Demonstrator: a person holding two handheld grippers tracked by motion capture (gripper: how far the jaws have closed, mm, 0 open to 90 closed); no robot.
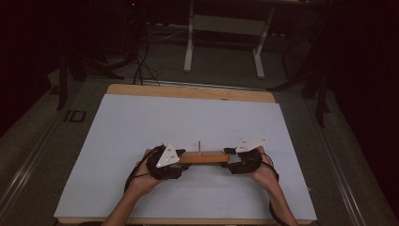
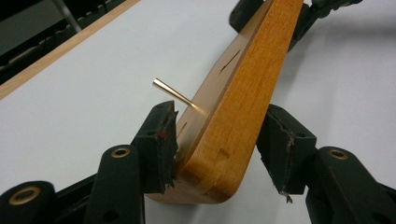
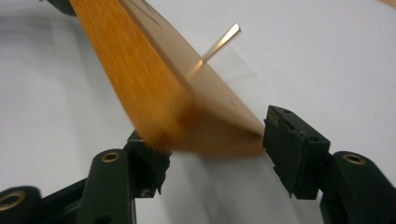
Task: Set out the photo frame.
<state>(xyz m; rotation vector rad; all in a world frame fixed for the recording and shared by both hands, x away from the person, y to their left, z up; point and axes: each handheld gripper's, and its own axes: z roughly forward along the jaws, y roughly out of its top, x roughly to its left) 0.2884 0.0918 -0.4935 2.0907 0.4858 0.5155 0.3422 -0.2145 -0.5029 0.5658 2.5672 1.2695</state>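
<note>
A white sheet [image 1: 188,127] is laid flat over a wooden table [image 1: 188,91]; a strip of bare wood is left exposed along the table's far edge. Grey carpeted floor [image 1: 226,70] is seen beyond the table. A white metal frame with two feet [image 1: 223,26] is stood on that floor, well apart from the table. Black cables [image 1: 141,61] are trailed across the floor at the far left. The surroundings are dimly lit, and detail there cannot be made out.
</note>
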